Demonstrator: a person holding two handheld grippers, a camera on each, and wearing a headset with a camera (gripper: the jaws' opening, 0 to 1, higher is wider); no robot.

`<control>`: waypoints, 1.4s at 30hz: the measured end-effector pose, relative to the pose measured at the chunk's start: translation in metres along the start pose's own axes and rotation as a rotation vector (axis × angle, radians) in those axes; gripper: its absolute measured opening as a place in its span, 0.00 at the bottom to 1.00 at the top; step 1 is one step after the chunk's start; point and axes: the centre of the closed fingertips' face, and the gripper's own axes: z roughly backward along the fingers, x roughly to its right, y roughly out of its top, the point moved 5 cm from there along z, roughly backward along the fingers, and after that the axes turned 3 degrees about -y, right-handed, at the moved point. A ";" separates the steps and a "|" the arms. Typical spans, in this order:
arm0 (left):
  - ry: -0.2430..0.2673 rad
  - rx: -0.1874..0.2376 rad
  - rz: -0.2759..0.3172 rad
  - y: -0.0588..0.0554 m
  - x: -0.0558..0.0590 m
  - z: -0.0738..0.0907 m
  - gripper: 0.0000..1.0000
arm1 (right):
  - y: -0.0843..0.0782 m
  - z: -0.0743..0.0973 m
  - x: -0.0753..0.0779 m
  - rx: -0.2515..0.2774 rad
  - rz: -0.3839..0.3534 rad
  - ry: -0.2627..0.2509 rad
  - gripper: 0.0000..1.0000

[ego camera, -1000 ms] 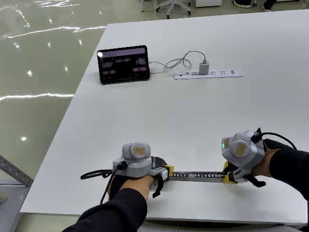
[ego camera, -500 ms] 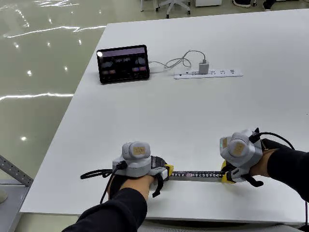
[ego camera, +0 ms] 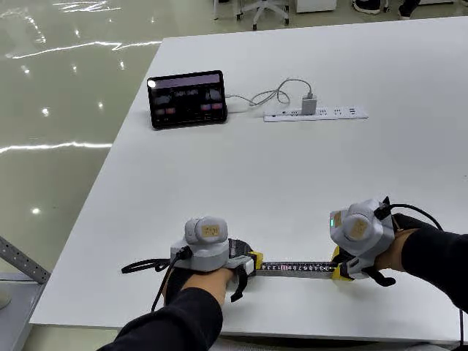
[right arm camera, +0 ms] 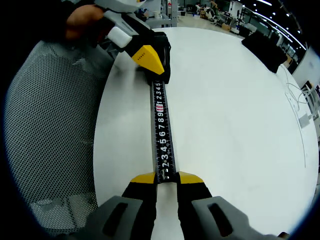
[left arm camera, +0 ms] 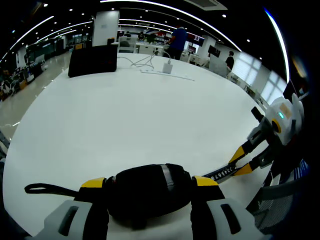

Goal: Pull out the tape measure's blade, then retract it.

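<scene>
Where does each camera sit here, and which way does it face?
Head view: on the person's head, facing forward and down at the table; sleeves, left hand-held gripper and right hand-held gripper show.
Left gripper view: on the left one, facing across the table toward the tablet; its jaws clamp the tape measure case.
Right gripper view: on the right one, facing along the blade to the case; the person's left hand shows.
Shared: both gripper views show the blade and the opposite gripper.

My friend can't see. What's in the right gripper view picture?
The right gripper pinches the end of a tape measure's blade between yellow-tipped jaws. The blade runs straight across the white table to its black case, held by the left gripper.
</scene>
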 end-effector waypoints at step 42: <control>0.002 0.003 0.008 0.000 0.000 0.000 0.62 | 0.018 -0.007 -0.003 0.036 0.006 -0.004 0.10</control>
